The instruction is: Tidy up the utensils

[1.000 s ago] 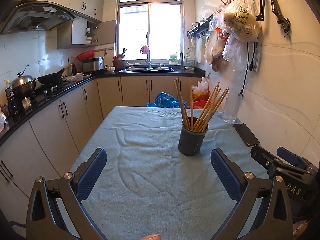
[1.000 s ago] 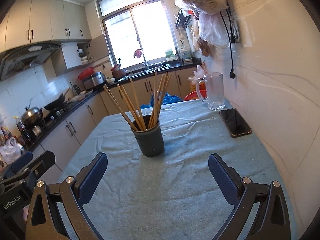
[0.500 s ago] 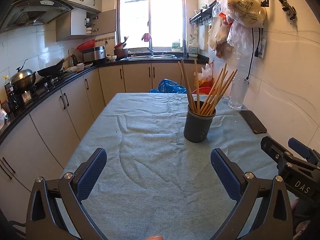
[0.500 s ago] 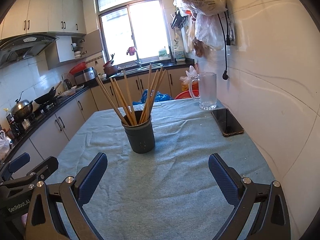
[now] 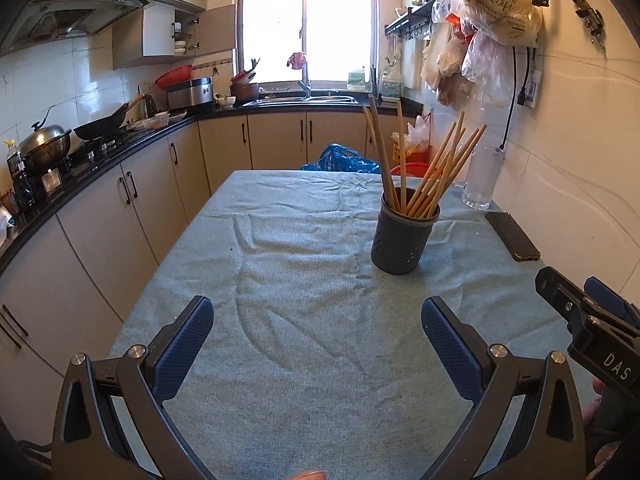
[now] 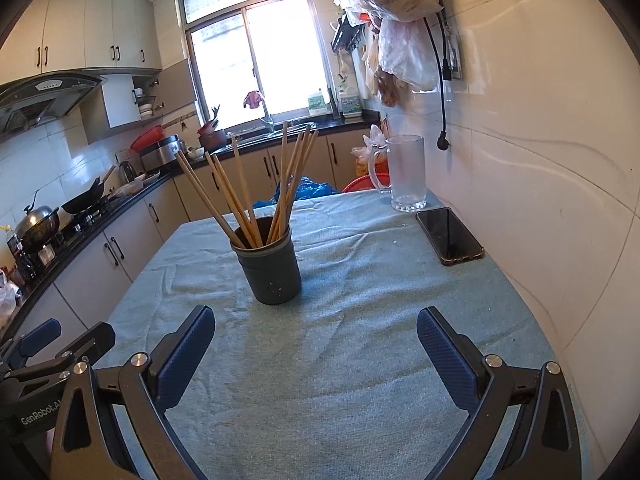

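A dark grey holder (image 5: 402,240) (image 6: 271,267) stands upright on the cloth-covered table (image 5: 304,336) (image 6: 360,344), with several wooden chopsticks (image 5: 434,176) (image 6: 240,196) fanned out of its top. My left gripper (image 5: 316,320) hovers open over the near part of the table, the holder ahead and to its right. Its blue pads hold nothing. My right gripper (image 6: 316,330) is open too, with the holder just beyond its left finger (image 6: 186,354). The right gripper's body (image 5: 592,332) shows at the left view's right edge.
A glass mug (image 6: 406,174) and a black phone (image 6: 450,236) lie by the tiled wall on the right. Plastic bags (image 6: 394,4) hang on that wall. Kitchen counters with a wok (image 5: 102,124) and a pot (image 5: 44,144) run along the left. A person's fingers (image 5: 596,408) hold the right tool.
Both views have tilted up and drawn back a little, so the holder sits farther from the fingers. Both grippers stay open.
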### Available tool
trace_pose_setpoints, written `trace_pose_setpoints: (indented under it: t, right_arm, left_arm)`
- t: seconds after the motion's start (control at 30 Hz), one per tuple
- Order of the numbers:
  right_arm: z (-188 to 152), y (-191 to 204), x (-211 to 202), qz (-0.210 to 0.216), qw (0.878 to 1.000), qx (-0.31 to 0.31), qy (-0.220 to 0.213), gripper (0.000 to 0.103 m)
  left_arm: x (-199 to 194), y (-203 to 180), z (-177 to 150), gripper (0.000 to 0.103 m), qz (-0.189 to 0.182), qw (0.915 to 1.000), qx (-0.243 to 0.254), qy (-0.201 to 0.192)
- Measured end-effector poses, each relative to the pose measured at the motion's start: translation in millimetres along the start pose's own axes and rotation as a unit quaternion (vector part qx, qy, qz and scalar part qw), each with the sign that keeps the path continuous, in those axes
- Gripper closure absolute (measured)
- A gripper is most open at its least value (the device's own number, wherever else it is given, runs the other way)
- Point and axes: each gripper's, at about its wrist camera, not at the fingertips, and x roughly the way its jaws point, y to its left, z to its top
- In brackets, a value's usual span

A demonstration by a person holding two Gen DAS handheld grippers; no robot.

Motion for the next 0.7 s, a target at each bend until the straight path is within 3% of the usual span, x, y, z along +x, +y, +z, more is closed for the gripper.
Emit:
trace_pose_setpoints:
  t: [0.7]
  right_arm:
    - [-2.5, -1.3, 3.9, -0.001, 1.000, 0.002, 0.004, 0.000]
  left_arm:
    - [10.2, -3.5, -3.6, 0.000, -0.002, 0.9998, 0.004, 0.018]
